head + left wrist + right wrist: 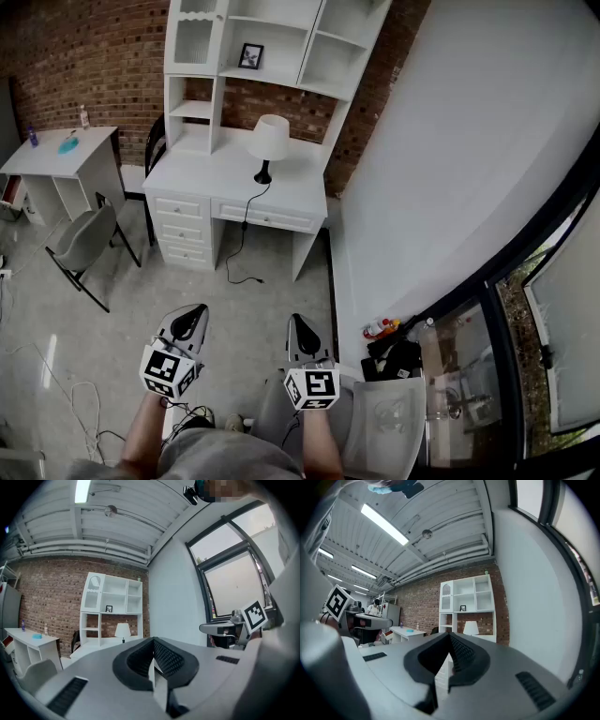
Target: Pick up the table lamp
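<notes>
The table lamp [268, 142], with a white shade and a small black base, stands on the white desk [211, 176] against the brick wall, far across the floor from me. Its black cord [239, 246] hangs over the desk front to the floor. Both gripper views show the lamp [122, 630] [470, 628] small and distant. My left gripper [197, 311] and right gripper [296, 322] are held side by side near my body, pointing level toward the desk. Both are shut with nothing between the jaws. The left gripper [153, 666] and right gripper [449, 660] fill the lower part of their own views.
A white hutch [272, 42] with a small picture frame [250, 56] rises behind the desk. A grey chair [82, 239] and a small white side table [58, 155] stand at left. A white wall [459, 159] runs along the right, with clutter [389, 349] by the window.
</notes>
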A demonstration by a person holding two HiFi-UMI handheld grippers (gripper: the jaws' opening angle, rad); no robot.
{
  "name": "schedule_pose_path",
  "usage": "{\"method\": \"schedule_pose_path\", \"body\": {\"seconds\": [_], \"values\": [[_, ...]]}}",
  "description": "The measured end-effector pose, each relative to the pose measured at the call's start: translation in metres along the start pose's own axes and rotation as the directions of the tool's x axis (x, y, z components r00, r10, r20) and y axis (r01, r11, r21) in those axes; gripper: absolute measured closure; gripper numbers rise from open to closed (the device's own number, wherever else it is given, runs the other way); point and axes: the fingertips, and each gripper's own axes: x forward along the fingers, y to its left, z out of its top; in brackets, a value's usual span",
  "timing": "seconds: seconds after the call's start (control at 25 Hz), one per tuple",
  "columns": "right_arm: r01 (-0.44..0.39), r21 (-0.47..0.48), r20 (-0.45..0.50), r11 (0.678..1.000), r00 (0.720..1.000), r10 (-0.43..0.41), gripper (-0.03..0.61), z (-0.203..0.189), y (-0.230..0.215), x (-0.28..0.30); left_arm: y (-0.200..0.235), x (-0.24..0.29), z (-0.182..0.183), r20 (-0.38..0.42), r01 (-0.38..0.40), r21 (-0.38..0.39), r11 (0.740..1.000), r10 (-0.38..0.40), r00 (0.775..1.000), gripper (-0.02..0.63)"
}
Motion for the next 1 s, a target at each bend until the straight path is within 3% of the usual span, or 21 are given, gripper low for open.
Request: {"method": "schedule_pose_path", "body": {"seconds": [0.64,1.0], "values": [[-0.015,0.002,-0.001,1.0,1.0,0.015,0.555,0.0,-0.013,0.005,-0.005,0.019,0.006,0.005,-0.004,0.007,1.0,0.004,1.0,0.611],[-0.003,0.008,-0.033,1.0,0.999,0.004,0.555,-0.023,-0.032,0.023,0.007,0.054,-0.001,-0.002,0.002,0.023,1.0,-0.002,1.0,0.611]]}}
